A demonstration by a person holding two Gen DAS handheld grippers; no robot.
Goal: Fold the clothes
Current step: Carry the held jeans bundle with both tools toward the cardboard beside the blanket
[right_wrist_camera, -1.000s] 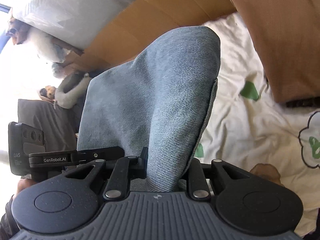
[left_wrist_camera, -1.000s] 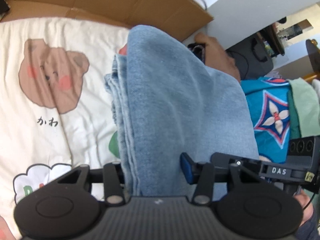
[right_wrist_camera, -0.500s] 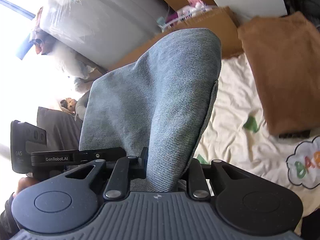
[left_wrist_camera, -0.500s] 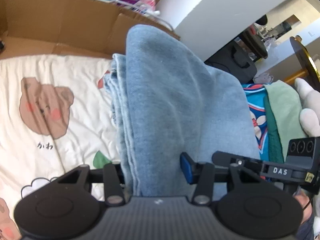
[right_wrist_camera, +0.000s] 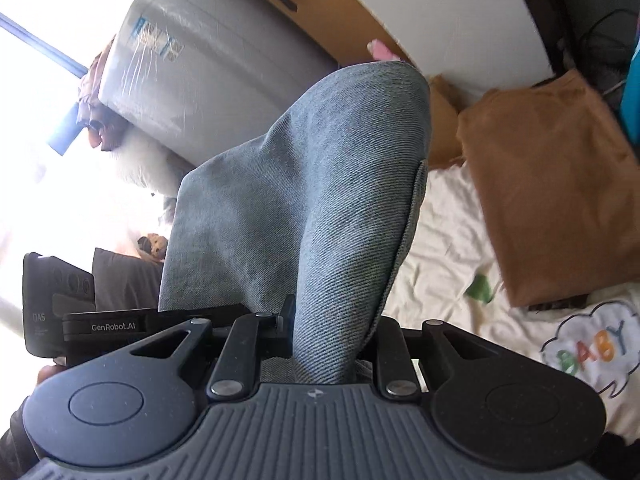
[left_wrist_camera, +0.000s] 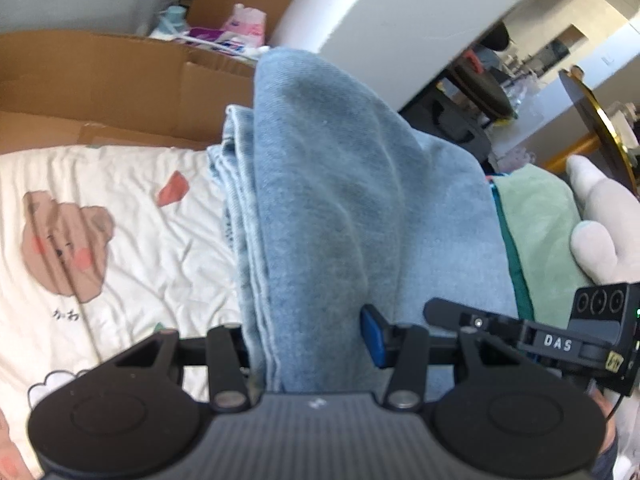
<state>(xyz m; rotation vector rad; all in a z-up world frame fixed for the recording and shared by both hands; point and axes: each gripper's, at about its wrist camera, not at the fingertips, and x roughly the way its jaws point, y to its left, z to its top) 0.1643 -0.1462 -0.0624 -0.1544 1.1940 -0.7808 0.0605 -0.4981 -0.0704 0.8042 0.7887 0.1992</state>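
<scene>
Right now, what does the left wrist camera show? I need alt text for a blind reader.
The left gripper is clamped on folded blue denim that fills the middle of the view. Beneath lies a cream bedsheet printed with a bear, with cardboard behind and a green cloth to the right.

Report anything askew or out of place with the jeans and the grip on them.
Nothing stands out. The folded jeans are clamped in both the left gripper and right gripper, layers lying together.

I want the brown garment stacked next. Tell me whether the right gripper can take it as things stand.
Probably not yet. The right gripper is shut on the folded jeans, so it is occupied, though the brown garment lies uncovered on the blanket.
</scene>
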